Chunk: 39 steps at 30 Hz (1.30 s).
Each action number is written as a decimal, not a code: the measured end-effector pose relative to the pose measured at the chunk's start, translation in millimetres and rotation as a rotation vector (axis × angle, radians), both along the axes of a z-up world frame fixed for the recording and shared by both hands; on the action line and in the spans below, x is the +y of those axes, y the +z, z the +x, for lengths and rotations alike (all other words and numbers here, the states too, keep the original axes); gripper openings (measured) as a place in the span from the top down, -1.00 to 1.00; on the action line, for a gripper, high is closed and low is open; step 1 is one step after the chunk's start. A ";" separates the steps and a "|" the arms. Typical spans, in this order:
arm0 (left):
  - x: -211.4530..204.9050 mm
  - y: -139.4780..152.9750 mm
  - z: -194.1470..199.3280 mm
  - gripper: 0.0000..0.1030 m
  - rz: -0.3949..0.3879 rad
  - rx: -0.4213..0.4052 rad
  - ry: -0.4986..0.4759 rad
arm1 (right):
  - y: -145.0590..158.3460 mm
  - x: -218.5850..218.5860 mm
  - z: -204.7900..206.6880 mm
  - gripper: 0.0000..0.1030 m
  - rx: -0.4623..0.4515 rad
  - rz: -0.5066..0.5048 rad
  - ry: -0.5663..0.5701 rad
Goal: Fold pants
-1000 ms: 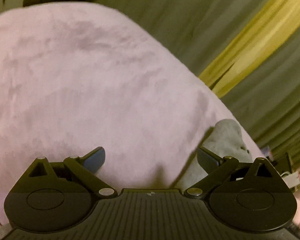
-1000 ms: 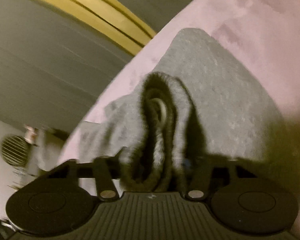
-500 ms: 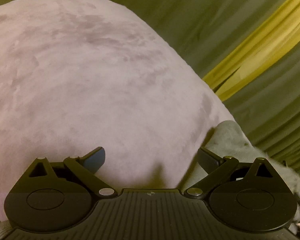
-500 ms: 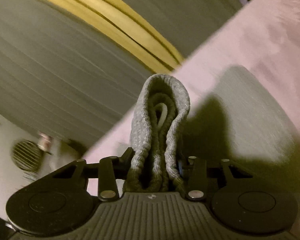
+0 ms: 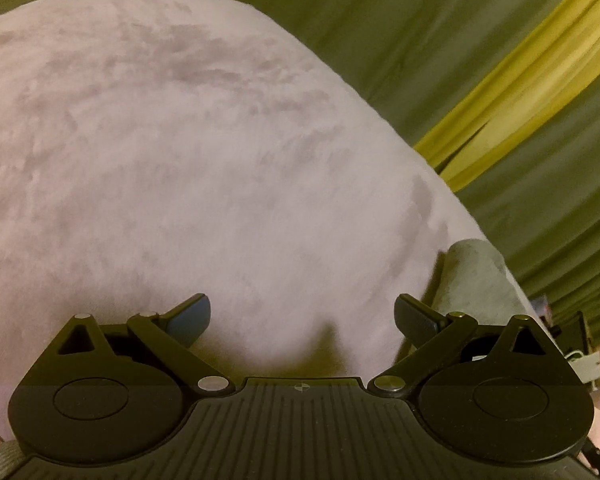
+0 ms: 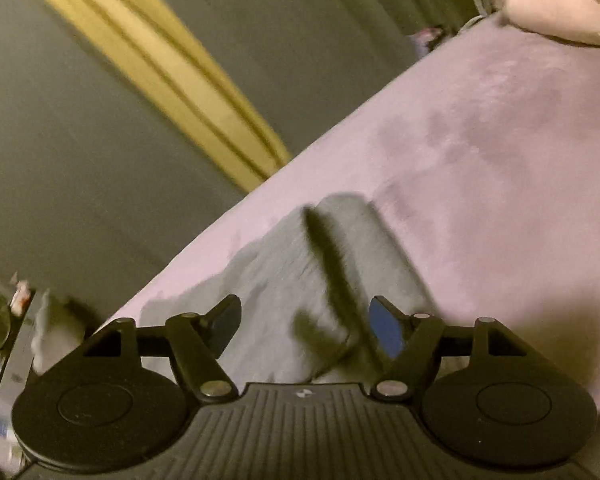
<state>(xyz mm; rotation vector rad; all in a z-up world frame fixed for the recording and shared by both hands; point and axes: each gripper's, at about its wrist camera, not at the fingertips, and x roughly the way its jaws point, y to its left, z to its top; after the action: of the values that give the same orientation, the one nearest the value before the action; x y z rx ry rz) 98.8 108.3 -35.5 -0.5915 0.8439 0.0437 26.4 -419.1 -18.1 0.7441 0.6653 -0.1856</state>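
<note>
The left hand-held gripper [image 5: 302,316] hung wide and empty above the fuzzy pale pink blanket [image 5: 188,152], the folded grey knit pants [image 5: 480,276] just to its right near the edge. The right hand-held gripper [image 6: 305,322] was opening over those pants [image 6: 300,280], pads clear of them

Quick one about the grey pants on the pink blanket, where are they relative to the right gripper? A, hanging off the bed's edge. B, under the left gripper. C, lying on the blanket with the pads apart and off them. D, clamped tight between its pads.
C: the right gripper is opening, pads clear of the grey pants lying on the pink blanket.
</note>
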 end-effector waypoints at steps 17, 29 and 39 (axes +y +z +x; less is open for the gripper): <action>-3.1 2.9 -2.1 -0.96 0.048 0.011 0.012 | -60.3 7.7 16.6 0.05 0.087 0.295 0.005; -4.7 3.1 -3.3 -0.96 0.039 0.010 0.002 | -43.5 -2.8 -11.9 0.81 -0.064 0.448 -0.036; -16.2 6.2 -2.3 -0.96 0.059 -0.005 -0.105 | -38.4 2.8 -9.5 0.57 0.107 0.106 0.045</action>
<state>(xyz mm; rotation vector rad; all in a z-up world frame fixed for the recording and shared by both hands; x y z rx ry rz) 96.6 92.0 -29.4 -0.4909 0.8643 -0.0281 16.9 -416.4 -56.5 0.8241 0.7978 -0.1509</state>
